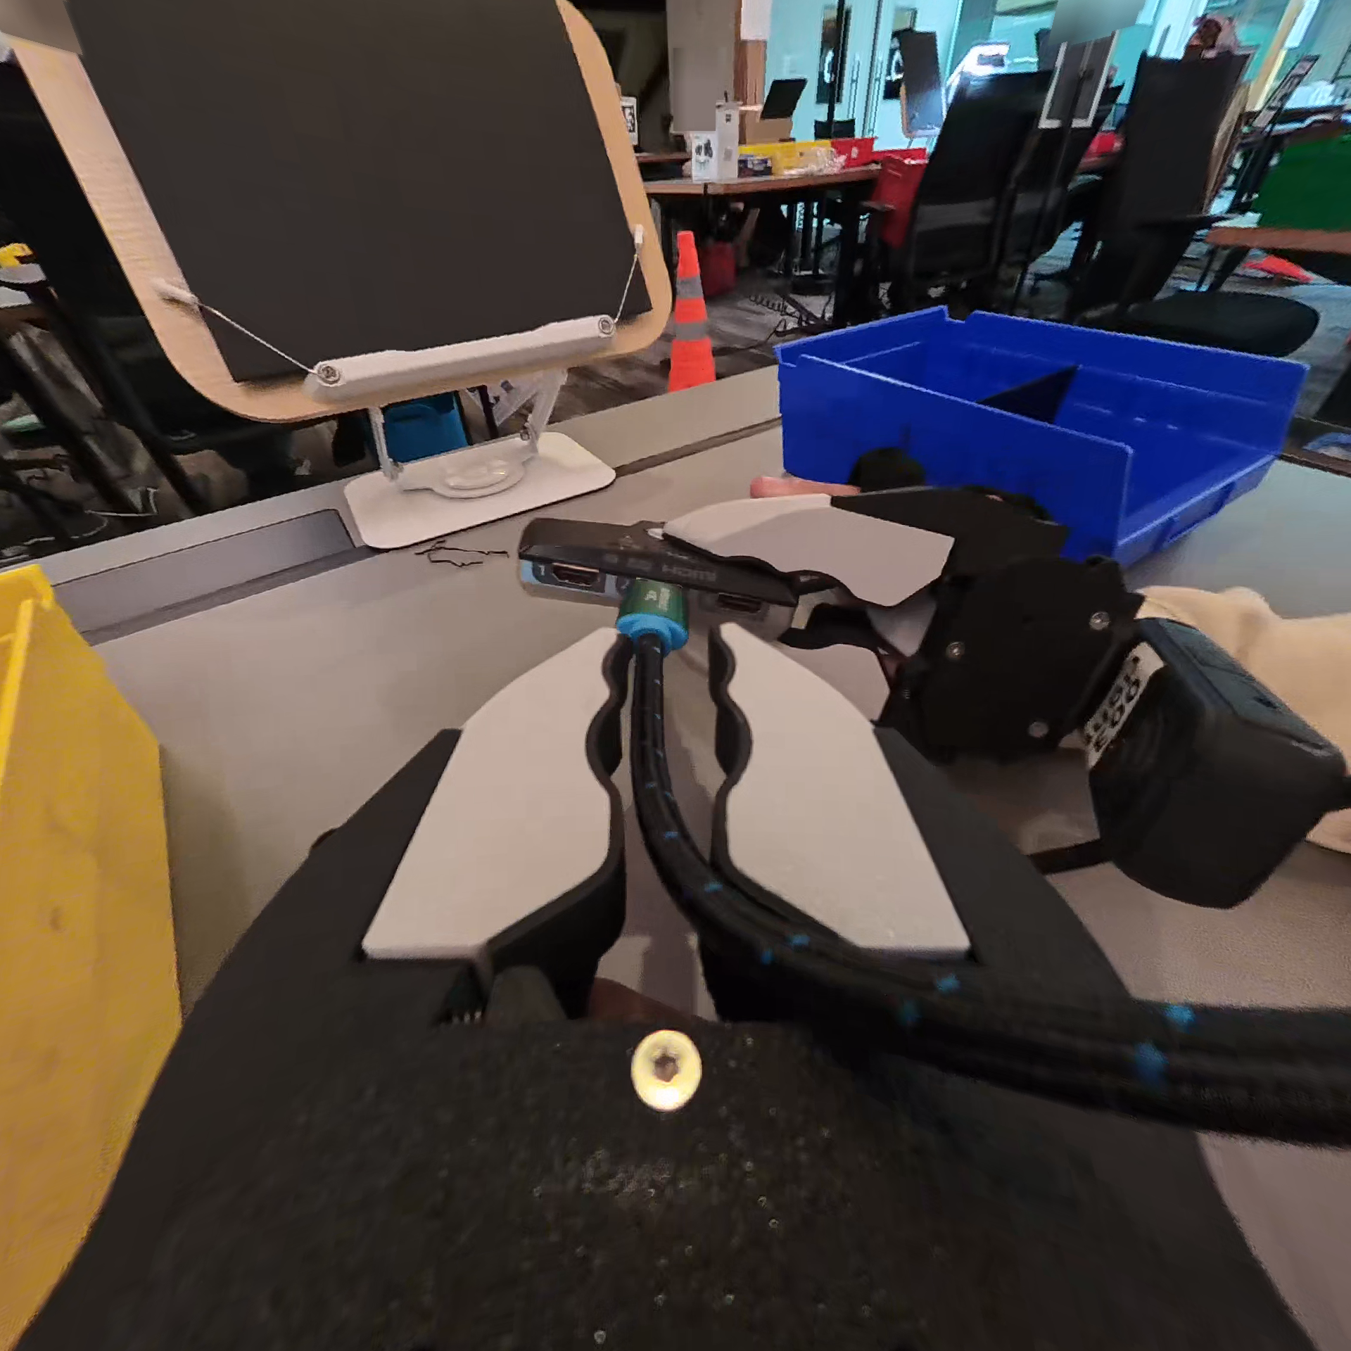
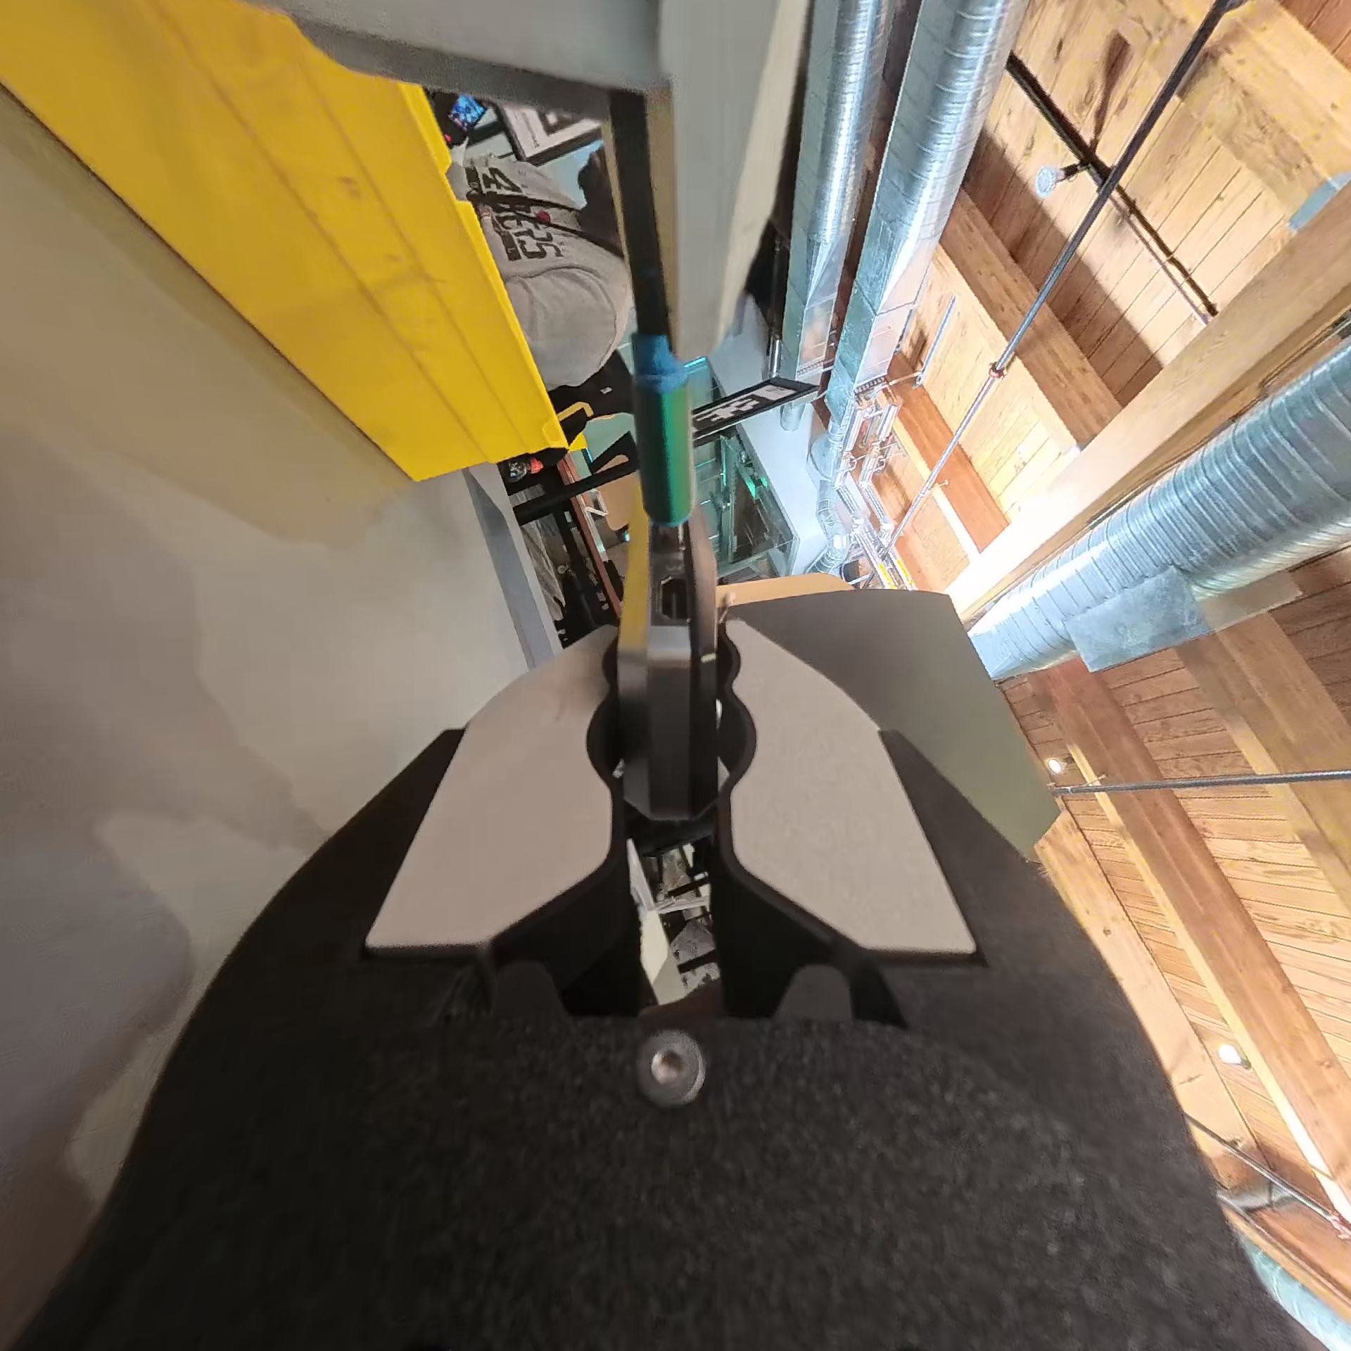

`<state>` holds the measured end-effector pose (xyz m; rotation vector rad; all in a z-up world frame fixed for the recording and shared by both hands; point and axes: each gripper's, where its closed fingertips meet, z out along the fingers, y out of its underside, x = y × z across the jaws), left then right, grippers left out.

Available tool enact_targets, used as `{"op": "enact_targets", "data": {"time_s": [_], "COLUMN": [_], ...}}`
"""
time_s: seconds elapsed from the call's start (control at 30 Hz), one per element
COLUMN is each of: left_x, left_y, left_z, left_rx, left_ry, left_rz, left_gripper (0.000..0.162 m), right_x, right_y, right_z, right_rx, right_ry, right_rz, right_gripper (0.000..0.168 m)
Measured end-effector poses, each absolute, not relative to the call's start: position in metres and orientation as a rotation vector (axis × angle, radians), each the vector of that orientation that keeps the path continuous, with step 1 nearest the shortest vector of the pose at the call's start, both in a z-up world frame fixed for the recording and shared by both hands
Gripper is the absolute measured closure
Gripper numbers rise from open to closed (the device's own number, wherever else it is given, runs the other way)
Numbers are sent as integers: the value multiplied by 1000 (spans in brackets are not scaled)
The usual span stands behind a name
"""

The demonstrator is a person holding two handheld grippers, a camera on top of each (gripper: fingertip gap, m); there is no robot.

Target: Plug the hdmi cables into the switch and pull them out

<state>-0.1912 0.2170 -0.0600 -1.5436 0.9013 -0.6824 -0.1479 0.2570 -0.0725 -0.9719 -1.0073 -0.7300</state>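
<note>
a grey table (image 1: 307,680) was seen under everything, with a yellow bin (image 1: 66,841) at the left side, a blue bin (image 1: 1023,453) at the far right, and a dark board on a white stand (image 1: 380,219) behind.

the right gripper (image 1: 746,563) was turned on its side and its two fingers were closed flat on the switch (image 1: 643,566), which was held a little above the table. in the right wrist view the switch (image 2: 661,702) was clamped between the fingers near their tips.

the left gripper (image 1: 661,643) was brought close in front of the switch. its fingers were only partly closed: the black braided cable (image 1: 658,767) was seen running between them, touching the left finger, while a gap was left at the right finger. a firm hold on the cable could not be confirmed.

the green plug (image 1: 651,603) of this cable was seated in the middle port of the switch. the ports on both sides of it (image 1: 574,577) were seen empty.

so one cable was judged to be plugged in. it could not be told if the plug was just pushed in or about to be pulled out. no other cable plug was seen, so the other ports and the pulling out were judged to remain.
</note>
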Motion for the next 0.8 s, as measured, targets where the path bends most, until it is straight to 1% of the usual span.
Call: {"op": "enact_targets", "data": {"time_s": [0.03,0.1,0.13,0.33,0.57,0.8], "left_x": [-193,-196,-197,-199,-203,-203], "left_y": [219,219,218,215,216,221], "left_z": [-60,-63,-64,-68,-71,-77], "left_rx": [-1539,-1517,-1512,-1489,-1537,-1607], "left_ry": [902,923,938,1009,988,991], "left_rz": [-664,-627,-616,-534,-640,-645], "left_gripper": [142,152,153,153,153,153], "right_x": [-149,-151,-151,-156,-164,-161], "right_y": [256,254,254,251,246,255], "right_z": [-73,-74,-75,-77,-80,-87], "right_rx": [-969,-956,-956,-958,-942,-987], "right_ry": [-1015,-1032,-1041,-1060,-1084,-1094], "right_rz": [-726,-733,-733,-716,-714,-670], "right_gripper": [147,147,147,148,148,147]}}
